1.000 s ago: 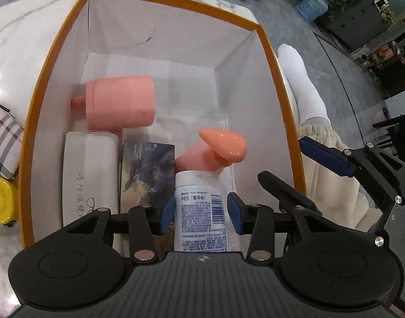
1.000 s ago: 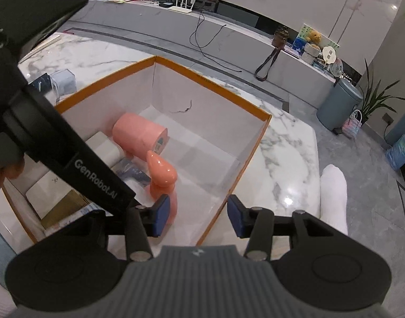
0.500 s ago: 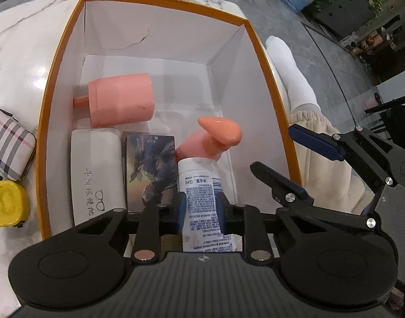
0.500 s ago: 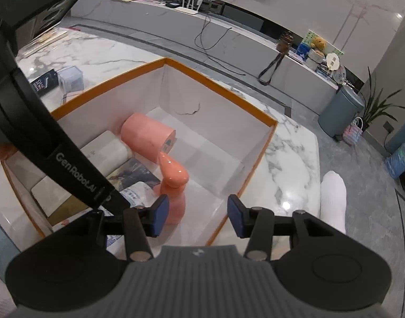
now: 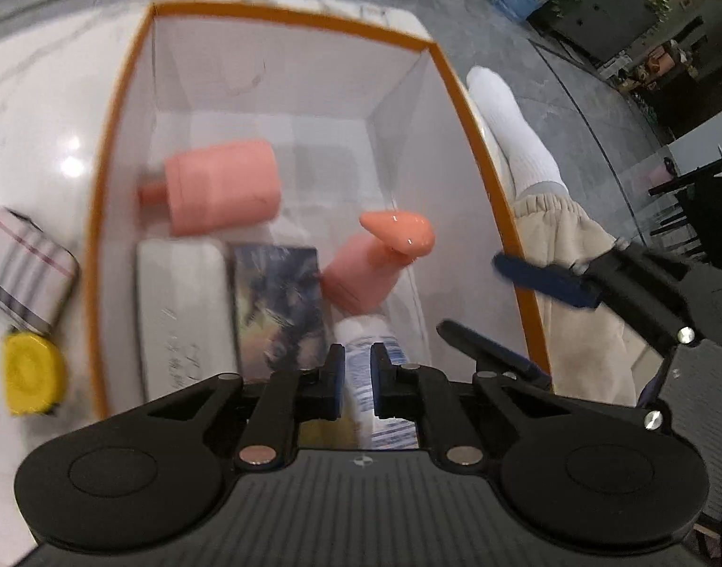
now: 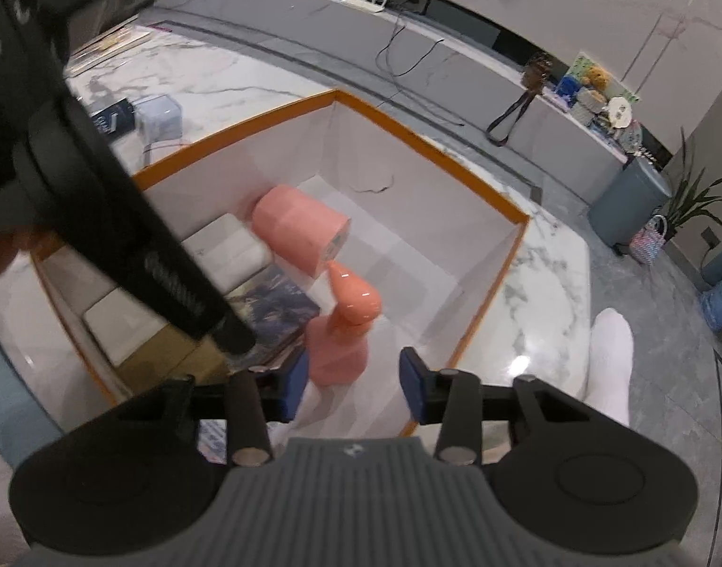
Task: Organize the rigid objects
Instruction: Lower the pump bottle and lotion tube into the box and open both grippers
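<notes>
Left wrist view: the left tongs [image 5: 357, 378], low centre, have just closed together over a white labelled tube [image 5: 368, 330] lying in the orange-rimmed box [image 5: 479, 141]; whether they pinch it is unclear, and a thin hold could slip. Also inside: two pink bottles, one white case [image 5: 181, 302], one dark box [image 5: 278, 302].

Right wrist view: the right tongs [image 6: 353, 390], just narrowing yet apart and empty, flank the upright pump bottle [image 6: 344, 330], which they could topple.
</notes>
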Demonstrator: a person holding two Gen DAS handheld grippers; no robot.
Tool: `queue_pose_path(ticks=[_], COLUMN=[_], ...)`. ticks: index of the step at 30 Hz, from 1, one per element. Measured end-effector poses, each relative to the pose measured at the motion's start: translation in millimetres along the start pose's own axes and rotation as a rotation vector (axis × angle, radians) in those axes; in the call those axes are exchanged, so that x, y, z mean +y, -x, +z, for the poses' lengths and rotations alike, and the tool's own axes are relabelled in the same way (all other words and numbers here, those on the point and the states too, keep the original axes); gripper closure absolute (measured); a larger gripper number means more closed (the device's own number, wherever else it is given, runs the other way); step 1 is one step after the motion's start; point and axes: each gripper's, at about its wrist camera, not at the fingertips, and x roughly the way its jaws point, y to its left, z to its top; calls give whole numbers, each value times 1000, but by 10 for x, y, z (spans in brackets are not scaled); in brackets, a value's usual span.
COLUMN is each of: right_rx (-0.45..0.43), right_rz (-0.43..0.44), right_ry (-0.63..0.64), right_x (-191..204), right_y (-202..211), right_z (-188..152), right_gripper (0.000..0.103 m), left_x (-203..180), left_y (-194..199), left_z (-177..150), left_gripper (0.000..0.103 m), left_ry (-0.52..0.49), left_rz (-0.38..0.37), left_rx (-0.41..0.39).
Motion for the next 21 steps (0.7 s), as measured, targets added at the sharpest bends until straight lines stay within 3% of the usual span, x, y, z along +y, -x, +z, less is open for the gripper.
queue_pose_path(ticks=[2,8,16,21], right_rx=[19,57,333,396], right_rz=[31,49,164,140], right_ry=[0,5,-176,-234], right_x=[43,213,214,209], right_y=[-1,-5,-414,-603], right_z=[15,76,167,211], right_gripper=[78,81,96,96], left_x=[15,123,433,605], left_y=[102,415,806,891], left_z=[-6,-74,-179,-259], left_gripper=[91,91,88,87], left_ry=[-21,-91,-64,-63], left_rz=[5,78,106,131], left_rx=[-19,-69,-125,-136])
